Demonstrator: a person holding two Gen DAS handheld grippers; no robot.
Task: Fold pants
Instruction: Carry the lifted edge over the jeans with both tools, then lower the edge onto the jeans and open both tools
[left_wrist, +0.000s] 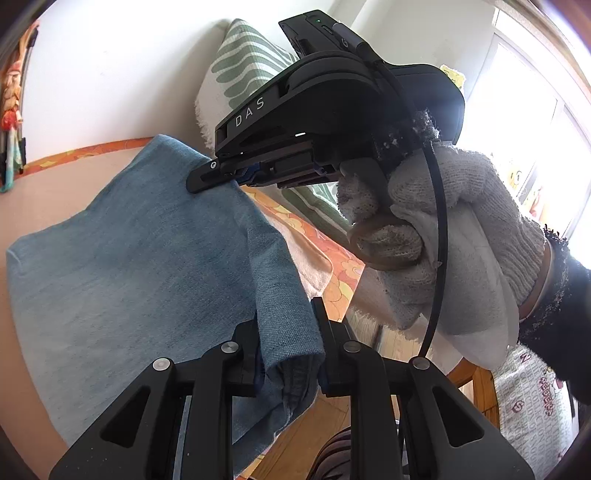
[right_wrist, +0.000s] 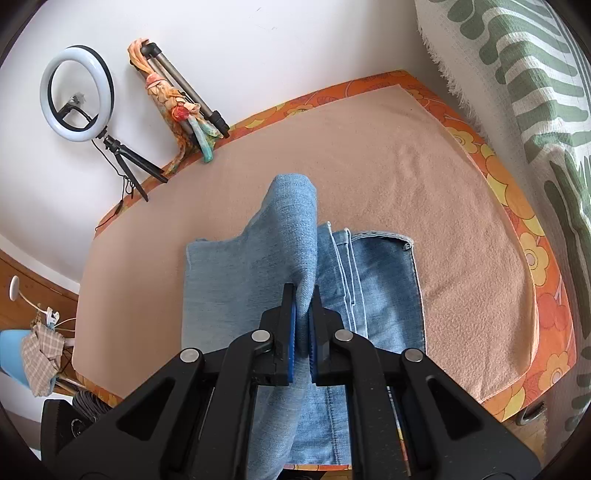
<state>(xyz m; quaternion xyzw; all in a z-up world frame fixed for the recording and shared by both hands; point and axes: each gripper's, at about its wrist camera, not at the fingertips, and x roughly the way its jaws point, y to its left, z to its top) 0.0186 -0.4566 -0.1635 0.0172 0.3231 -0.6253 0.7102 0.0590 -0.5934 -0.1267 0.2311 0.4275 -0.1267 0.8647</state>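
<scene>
— Both grippers are biting denim right now, are they?

— Yes. Your left gripper (left_wrist: 286, 354), at the bottom centre of the left wrist view, is closing its pads on a thick bunched fold of the pants (left_wrist: 140, 266), so its jaws are standing a little apart around the cloth. Your right gripper (right_wrist: 303, 325), at the bottom centre of the right wrist view, is pinching a thinner raised ridge of the pants (right_wrist: 295, 229) with its jaws almost fully together.

— Where is the garment lying?

— Most of it is lying flat on the beige blanket (right_wrist: 388, 158) in the middle of the right wrist view, with the seamed part spreading to the right of your fingers. The lifted edge is running between your two grippers; in the left wrist view your gloved hand (left_wrist: 443, 236) is holding the right tool at the upper right, its tip touching the cloth.

— How is it going to behave?

— I am judging it as soft but fairly weighty denim: it is draping and sagging, not holding shape, and not fragile. You are probably best gripping near the corners of the folded edge, keeping it taut between both hands, because a slack middle is likely to droop and wrinkle the fold
</scene>
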